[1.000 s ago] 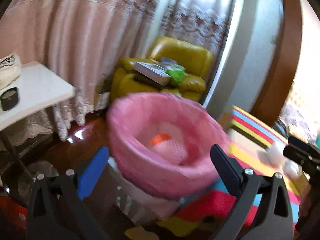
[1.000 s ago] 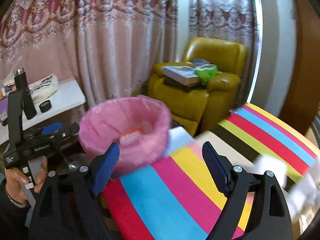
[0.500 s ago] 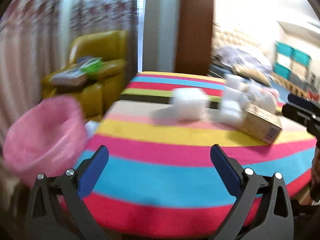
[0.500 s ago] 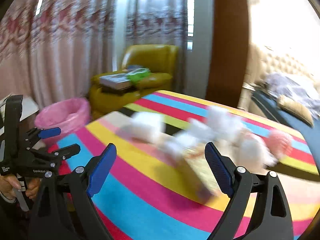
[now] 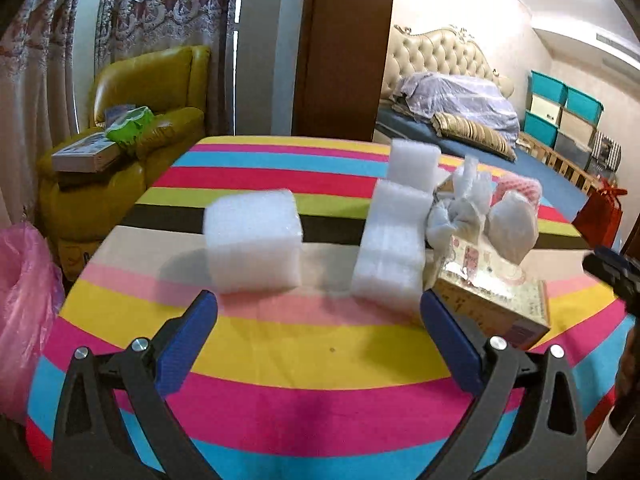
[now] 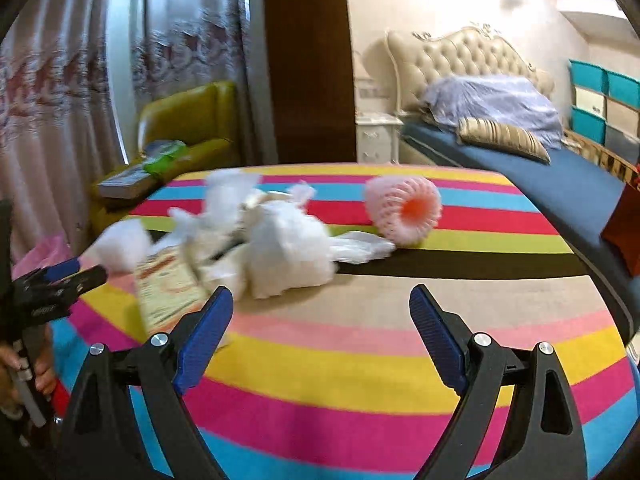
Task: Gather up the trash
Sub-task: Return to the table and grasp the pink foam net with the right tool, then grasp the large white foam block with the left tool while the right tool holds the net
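Trash lies on a striped tablecloth: a white foam block, a taller foam stack, crumpled white wrap, a beige box and a pink foam net. My left gripper is open and empty, just short of the foam pieces. My right gripper is open and empty, above the cloth in front of the white wrap. The pink bin bag is at the left table edge.
A yellow armchair with books stands behind the table on the left. A bed lies at the back right, with teal storage boxes beyond. Curtains and a dark door frame are behind. The left gripper shows in the right wrist view.
Both grippers have swung right, away from the pink bin bag, and now face the trash on the striped table. Both stay open and empty.
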Tool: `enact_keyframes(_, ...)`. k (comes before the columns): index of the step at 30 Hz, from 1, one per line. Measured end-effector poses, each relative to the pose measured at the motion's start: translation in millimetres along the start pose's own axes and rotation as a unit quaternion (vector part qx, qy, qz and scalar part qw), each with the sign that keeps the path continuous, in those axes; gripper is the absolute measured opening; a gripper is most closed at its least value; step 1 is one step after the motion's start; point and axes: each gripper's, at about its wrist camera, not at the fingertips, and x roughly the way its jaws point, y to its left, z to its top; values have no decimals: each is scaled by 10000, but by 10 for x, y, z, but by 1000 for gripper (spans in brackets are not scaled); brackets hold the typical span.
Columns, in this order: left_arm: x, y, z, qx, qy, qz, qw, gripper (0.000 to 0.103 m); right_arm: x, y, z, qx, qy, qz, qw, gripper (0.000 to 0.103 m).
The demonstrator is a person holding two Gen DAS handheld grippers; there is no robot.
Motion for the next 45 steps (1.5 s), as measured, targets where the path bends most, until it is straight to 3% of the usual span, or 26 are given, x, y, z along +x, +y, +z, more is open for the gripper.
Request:
enact_keyframes(5,75,-13,-8,94,152,-117,9998,98,258,-170,197,352,32,-198,9992,85)
enact_keyframes(10,147,158,-28,-287,328,-340,9985,98,564,-490,321,789,199,-553,9952,85)
enact_keyframes(17,153,221,-34,-343,358,-417,9979,98,889,-605,523,726,329,-755,9940,85)
enact_keyframes(20,150,221,-48,-355,343,-419,9979,98,1132,-674,642,798,532,-665,9932,85)
enact_keyframes(27,133,245,-57,-429,290,-475,9975,98,1565,-657,791,671,863,-891,9900,85)
enact_keyframes(29,120,249,-71,-471,276,-499,9973,98,1600,-692,749,746,945,-754,9898,59)
enact_keyframes(32,121,269,-75,-537,280,-529,9968,98,1387,-729,734,975,668,-544,9915,41)
enact_keyframes(45,95,319,-91,-726,280,-545,9955,98,131,-227,54,789,-246,-264,9962,39)
